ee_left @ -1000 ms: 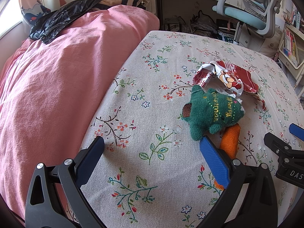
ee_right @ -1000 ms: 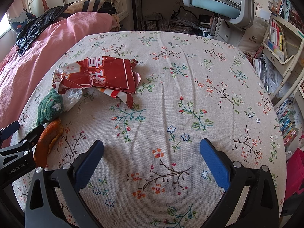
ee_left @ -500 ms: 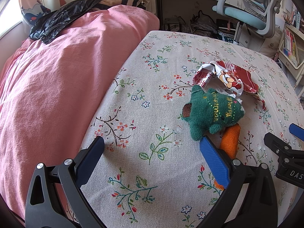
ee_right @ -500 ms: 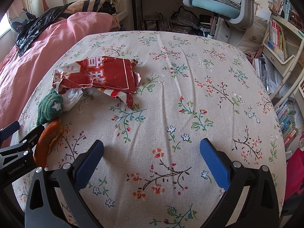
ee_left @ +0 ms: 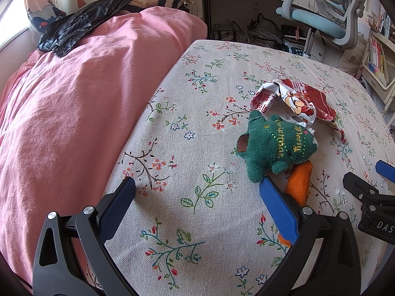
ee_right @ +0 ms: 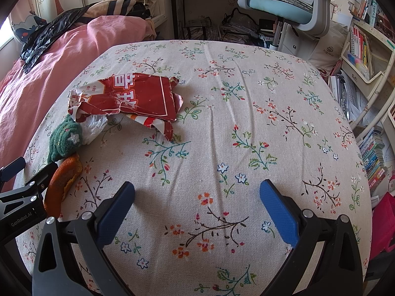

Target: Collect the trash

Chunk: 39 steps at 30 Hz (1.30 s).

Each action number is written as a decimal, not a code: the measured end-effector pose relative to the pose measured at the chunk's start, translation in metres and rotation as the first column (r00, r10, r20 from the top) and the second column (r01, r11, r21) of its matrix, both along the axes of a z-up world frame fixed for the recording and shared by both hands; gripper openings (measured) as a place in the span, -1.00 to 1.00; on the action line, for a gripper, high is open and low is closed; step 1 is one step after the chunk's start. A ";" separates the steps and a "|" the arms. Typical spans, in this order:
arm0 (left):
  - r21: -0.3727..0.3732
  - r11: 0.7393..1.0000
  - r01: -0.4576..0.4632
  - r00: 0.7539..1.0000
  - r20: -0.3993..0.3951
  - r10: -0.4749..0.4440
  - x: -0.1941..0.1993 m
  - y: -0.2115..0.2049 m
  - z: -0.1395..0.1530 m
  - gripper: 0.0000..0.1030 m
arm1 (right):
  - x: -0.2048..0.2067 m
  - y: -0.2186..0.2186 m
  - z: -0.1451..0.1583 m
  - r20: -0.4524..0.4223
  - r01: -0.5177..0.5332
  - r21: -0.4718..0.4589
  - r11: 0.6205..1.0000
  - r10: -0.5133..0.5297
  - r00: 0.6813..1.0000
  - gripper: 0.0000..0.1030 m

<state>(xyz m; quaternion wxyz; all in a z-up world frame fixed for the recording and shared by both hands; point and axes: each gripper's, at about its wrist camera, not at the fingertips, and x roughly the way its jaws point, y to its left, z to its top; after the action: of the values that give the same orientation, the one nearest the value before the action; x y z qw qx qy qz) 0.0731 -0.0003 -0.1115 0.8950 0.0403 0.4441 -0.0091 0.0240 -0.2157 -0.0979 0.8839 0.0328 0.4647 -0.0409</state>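
Trash lay in a small heap on the floral bedspread (ee_right: 222,128): a torn red wrapper (ee_right: 138,98), a crumpled white tissue (ee_right: 95,127) under its edge, and an orange peel (ee_left: 300,185) touching a green knitted toy (ee_left: 274,145). Nothing had been picked up, so the collecting looked to be at its start, in the approach. The left claw (ee_left: 197,197) hovered spread and empty, its right finger just beside the peel and toy; the right claw (ee_right: 197,197) was likewise spread and empty over bare cloth, well apart from the wrapper. By my judgement, the next move called for shifting the left claw rightward to straddle the peel without catching the toy. Only the left view showed the toy's gold lettering and the wrapper's cartoon face. Only the right view showed the tissue clearly, the wrapper's full flat spread and the bookshelves (ee_right: 365,56).
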 end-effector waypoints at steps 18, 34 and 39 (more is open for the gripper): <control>0.000 1.000 0.000 1.000 0.000 0.000 0.000 0.000 0.000 0.88 | 0.000 0.000 0.000 0.000 0.000 0.000 1.000 0.000 1.000 0.87; 0.000 1.000 0.000 1.000 0.000 0.000 0.000 0.000 0.000 0.88 | 0.000 0.000 0.000 0.000 0.000 0.000 1.000 0.000 1.000 0.87; 0.000 1.000 0.000 1.000 0.000 0.000 0.000 0.000 0.000 0.88 | 0.000 -0.001 0.000 0.001 0.010 0.006 1.000 -0.010 1.000 0.87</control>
<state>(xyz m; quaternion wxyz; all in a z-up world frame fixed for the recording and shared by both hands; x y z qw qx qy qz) 0.0731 -0.0004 -0.1116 0.8950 0.0402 0.4441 -0.0092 0.0242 -0.2163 -0.0978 0.8838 0.0379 0.4643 -0.0436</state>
